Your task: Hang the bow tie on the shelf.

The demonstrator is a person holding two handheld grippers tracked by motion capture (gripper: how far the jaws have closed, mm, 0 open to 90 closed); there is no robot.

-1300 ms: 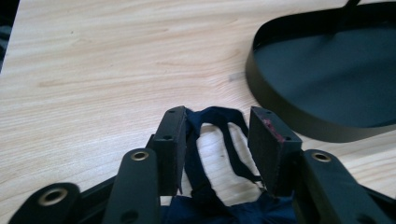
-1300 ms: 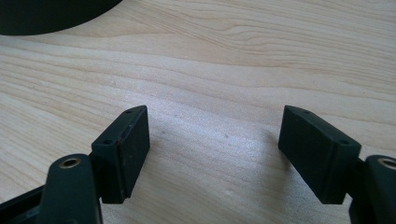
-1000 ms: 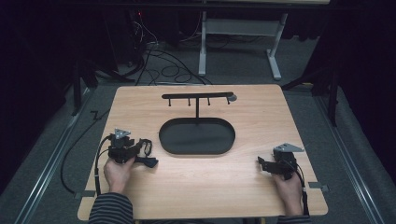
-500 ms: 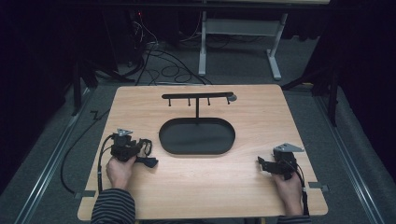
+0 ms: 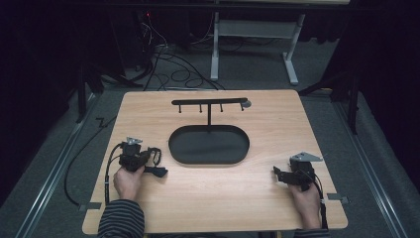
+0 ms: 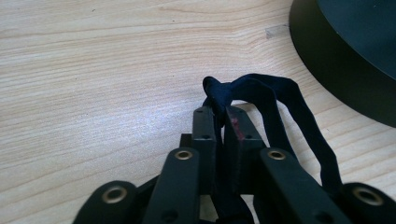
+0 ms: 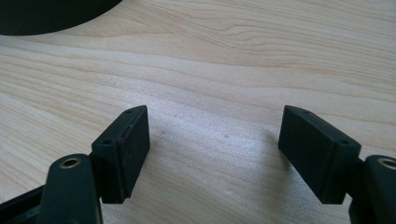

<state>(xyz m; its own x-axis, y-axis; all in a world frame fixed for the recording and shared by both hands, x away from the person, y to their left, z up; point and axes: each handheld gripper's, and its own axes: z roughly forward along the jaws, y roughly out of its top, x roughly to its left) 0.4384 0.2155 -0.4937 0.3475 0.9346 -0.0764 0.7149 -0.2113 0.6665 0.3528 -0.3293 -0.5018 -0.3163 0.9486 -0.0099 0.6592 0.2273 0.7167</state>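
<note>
An oval tray (image 5: 208, 145) sits mid-table (image 5: 257, 198), a hook rack (image 5: 210, 102) just behind it.

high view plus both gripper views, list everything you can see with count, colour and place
table: 1, light wood, centre of the high view
stand with oval base tray: 1, black, middle of the table, T-shaped bar with small hooks at its far side
dark band: 1, looped and knotted, dark navy or black, left of the tray, pinched at its knot
floor cables: several, black, beyond the table
white frame legs: 1 set, far floor
left tongs: 1, black, jaws have just been closing and now clamp the band
right tongs: 1, black, jaws wide apart over bare wood, near right
hands: 2, striped sleeves, near edge
</note>
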